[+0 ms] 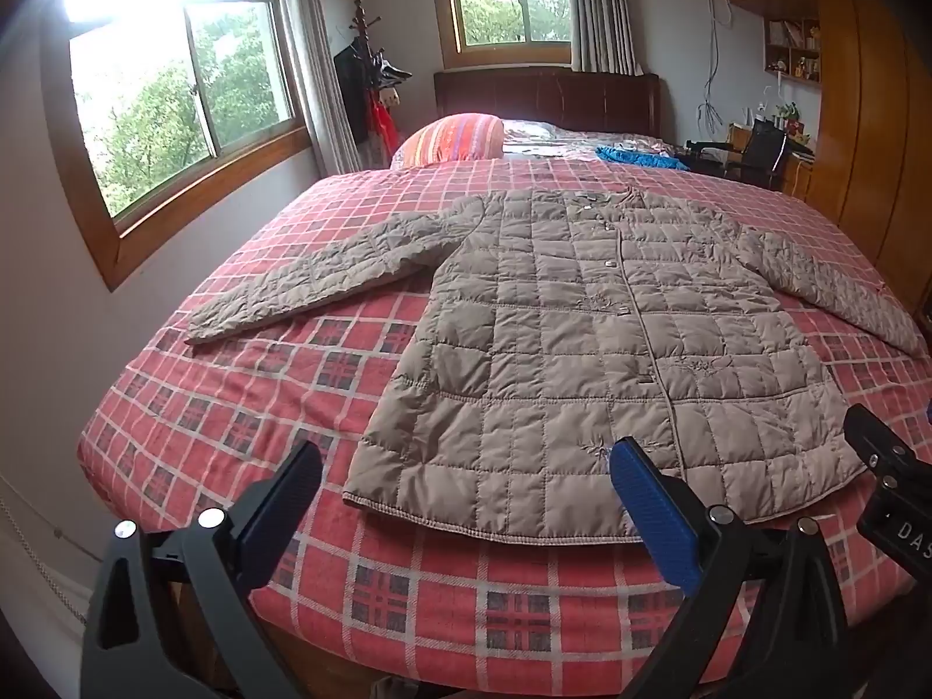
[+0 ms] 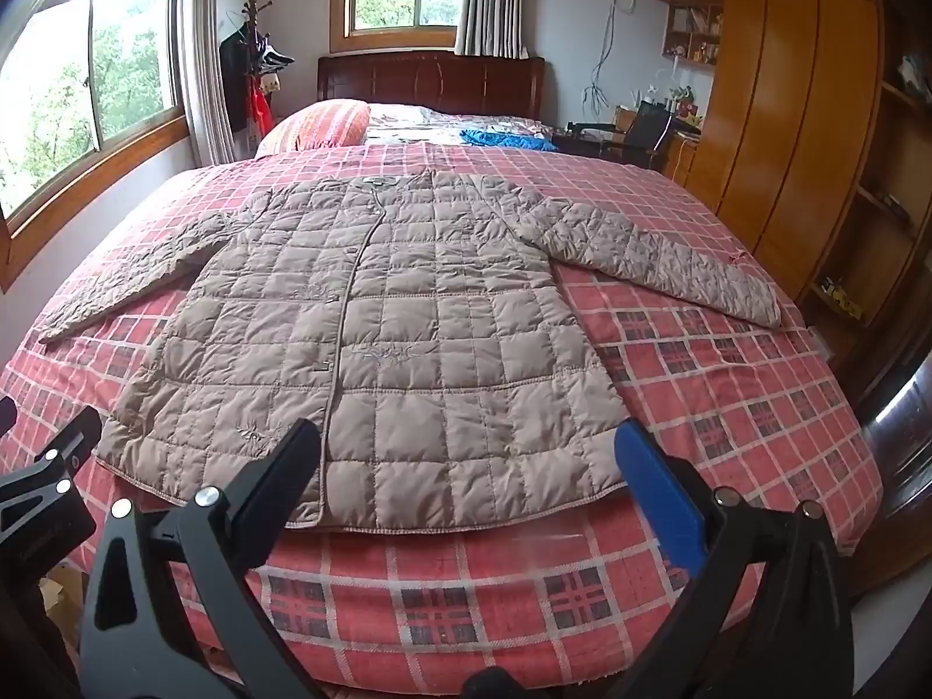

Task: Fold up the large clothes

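Here the quilted coat (image 1: 582, 338) is laid flat, face up, near the bed's (image 1: 192, 425) foot edge, sleeves spread toward both side edges. Both the left gripper (image 1: 466, 483) and right gripper (image 2: 466, 460) are held wide and empty. A sleeve is best taken at the cuff and folded across the body.

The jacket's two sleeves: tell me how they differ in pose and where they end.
The left sleeve angles toward the window side, and its cuff ends well inside the bedspread. The right sleeve angles toward the wardrobe, and its cuff lies near the bed's edge. Both lie flat, spread away from the jacket.
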A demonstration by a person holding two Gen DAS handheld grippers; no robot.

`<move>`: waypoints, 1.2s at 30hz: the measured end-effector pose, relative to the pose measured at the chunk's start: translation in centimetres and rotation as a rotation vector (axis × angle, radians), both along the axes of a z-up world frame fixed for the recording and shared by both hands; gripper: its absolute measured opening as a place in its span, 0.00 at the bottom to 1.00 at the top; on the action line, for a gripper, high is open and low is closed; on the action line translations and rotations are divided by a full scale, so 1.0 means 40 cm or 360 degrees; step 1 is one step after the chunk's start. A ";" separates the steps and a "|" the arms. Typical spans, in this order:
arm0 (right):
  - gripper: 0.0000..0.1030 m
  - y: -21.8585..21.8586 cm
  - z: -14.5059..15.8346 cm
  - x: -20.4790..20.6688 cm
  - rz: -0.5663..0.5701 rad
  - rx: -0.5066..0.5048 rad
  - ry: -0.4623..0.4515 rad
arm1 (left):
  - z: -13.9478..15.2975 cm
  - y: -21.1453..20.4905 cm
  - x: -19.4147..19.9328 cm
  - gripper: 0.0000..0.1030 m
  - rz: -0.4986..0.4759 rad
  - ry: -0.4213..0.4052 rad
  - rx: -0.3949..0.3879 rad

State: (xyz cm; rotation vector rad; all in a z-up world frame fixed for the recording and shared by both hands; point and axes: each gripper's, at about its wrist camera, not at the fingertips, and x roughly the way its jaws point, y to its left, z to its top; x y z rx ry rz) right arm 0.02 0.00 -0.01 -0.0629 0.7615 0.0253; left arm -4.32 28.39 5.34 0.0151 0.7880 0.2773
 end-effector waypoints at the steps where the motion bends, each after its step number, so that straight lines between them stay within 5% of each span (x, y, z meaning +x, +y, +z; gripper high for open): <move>1: 0.97 0.000 0.000 0.001 0.0000 -0.0003 0.0001 | -0.001 0.000 0.001 0.96 0.0003 0.0004 0.0003; 36: 0.97 0.004 0.003 0.003 0.0009 -0.0001 -0.0015 | -0.003 -0.001 0.003 0.96 -0.0025 -0.0002 -0.0023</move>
